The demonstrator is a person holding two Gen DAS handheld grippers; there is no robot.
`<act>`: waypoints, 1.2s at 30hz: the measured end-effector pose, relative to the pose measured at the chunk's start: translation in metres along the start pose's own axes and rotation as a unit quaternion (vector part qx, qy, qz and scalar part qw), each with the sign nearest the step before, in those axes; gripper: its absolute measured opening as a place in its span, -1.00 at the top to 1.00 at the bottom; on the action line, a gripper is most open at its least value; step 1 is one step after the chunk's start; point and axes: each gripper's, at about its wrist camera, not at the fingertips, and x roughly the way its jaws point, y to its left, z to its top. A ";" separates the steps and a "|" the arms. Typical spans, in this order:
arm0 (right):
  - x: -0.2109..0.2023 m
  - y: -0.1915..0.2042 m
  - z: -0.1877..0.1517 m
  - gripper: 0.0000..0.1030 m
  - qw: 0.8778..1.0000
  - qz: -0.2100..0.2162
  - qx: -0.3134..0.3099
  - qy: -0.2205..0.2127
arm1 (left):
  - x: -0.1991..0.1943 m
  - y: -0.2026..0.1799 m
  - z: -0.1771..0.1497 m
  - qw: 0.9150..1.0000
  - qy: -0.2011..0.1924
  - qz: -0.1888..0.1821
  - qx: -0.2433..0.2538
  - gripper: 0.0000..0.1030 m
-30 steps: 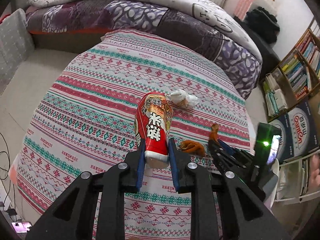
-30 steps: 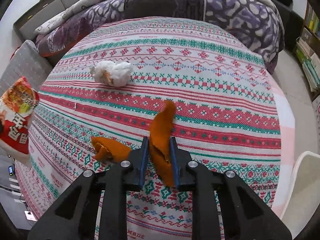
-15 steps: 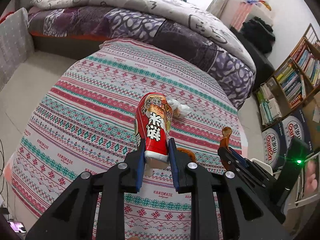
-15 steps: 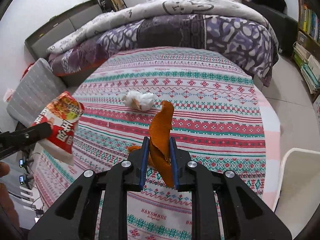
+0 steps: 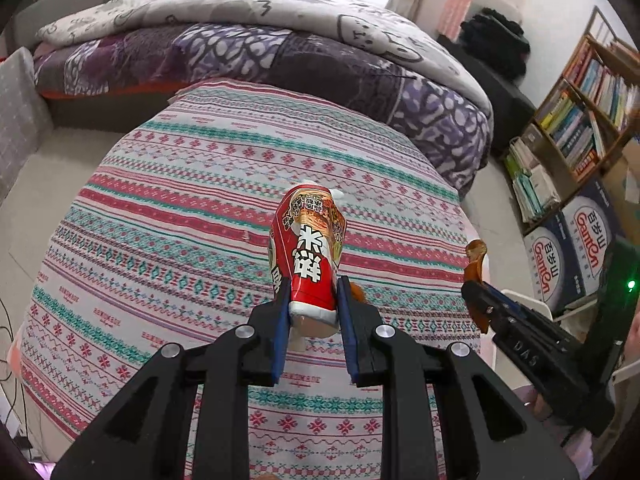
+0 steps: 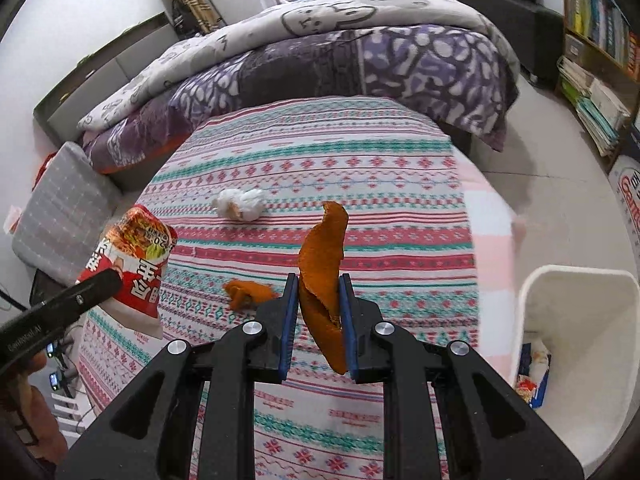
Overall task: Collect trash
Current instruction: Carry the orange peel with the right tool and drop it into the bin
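Observation:
My left gripper is shut on a red snack wrapper and holds it above the round table; the wrapper also shows in the right wrist view. My right gripper is shut on a long orange peel, held above the table; it also shows in the left wrist view. A second orange peel and a crumpled white tissue lie on the patterned tablecloth. A white trash bin with some wrappers inside stands at the table's right edge.
A bed with a purple and grey quilt stands behind the table. Bookshelves and cardboard boxes are at the right. A grey cushion lies at the left on the floor.
Both grippers have risen higher above the table with their loads. The right gripper has swung right, and the white bin has come into its view.

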 end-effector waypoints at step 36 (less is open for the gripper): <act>-0.083 -0.186 -0.016 -0.24 0.968 -0.162 0.191 -0.019 | 0.033 -0.146 -0.051 0.986 0.018 -0.081 0.142 0.54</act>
